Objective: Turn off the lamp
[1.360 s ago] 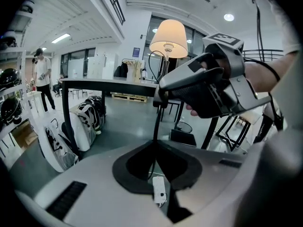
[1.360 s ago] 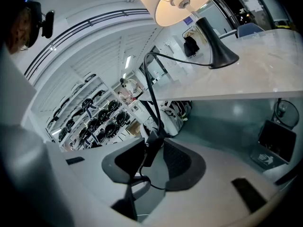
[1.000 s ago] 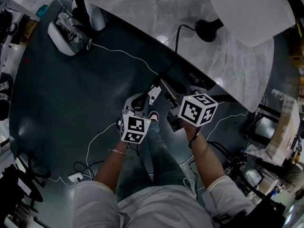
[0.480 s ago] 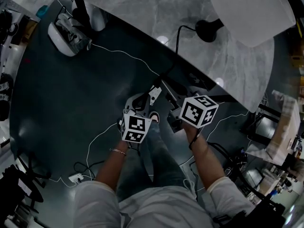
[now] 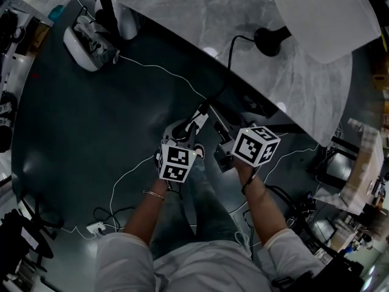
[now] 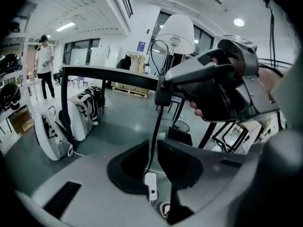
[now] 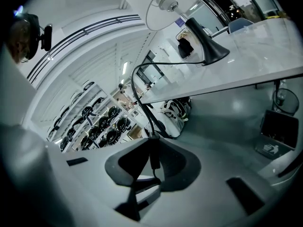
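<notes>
In the head view the lamp (image 5: 325, 18) stands at the far right of the worktop (image 5: 182, 11). Its cord (image 5: 233, 48) runs from the base over the near edge and down to where your left tool (image 5: 199, 115) and right tool (image 5: 220, 121) meet, below the edge. You probably work there because this lamp is switched from its cord, not its base. From up here the jaws are small, dark and partly under the marker cubes, so the grip can't be read.

In the left gripper view the cord hangs between the left tool's jaws. They have just been opening and now stand slightly apart, so they guide the cord rather than pinch it. The right tool reaches in from the right, closed on the black switch (image 6: 162, 91), and a white power strip (image 6: 150, 186) shows on the floor through the gap.

In the right gripper view the switch sits clamped between the right tool's jaws, which hide its button face. Whether the bulb is lit under the shade is hard to tell.
</notes>
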